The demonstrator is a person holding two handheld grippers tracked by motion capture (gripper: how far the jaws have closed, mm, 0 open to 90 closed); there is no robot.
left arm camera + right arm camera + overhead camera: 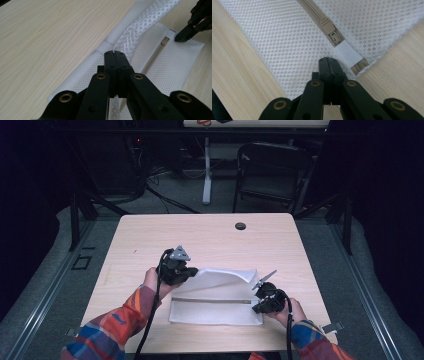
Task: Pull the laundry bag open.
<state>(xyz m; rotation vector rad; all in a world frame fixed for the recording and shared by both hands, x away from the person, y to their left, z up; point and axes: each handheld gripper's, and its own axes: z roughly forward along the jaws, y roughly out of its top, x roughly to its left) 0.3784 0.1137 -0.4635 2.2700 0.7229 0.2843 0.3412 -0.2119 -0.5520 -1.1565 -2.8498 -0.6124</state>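
A white mesh bag (215, 312) with a tan zipper (210, 300) lies on the near half of the wooden table (210, 240). My left gripper (192, 270) is shut on the bag's far left part, and that flap is raised and folded toward the right. In the left gripper view a thin ridge of mesh (130, 32) comes out of the shut left gripper (115, 52). My right gripper (256, 309) is shut, its tips resting on the bag beside the zipper's right end. The right gripper view puts the right gripper (328, 59) just short of the zipper slider (329, 27) and its white tab (349, 53).
A round dark grommet (240, 226) sits in the table's far right part. Behind the table stand a black folding chair (270, 170) and a white desk leg (206, 170). Bare wood surrounds the bag on the left and far sides.
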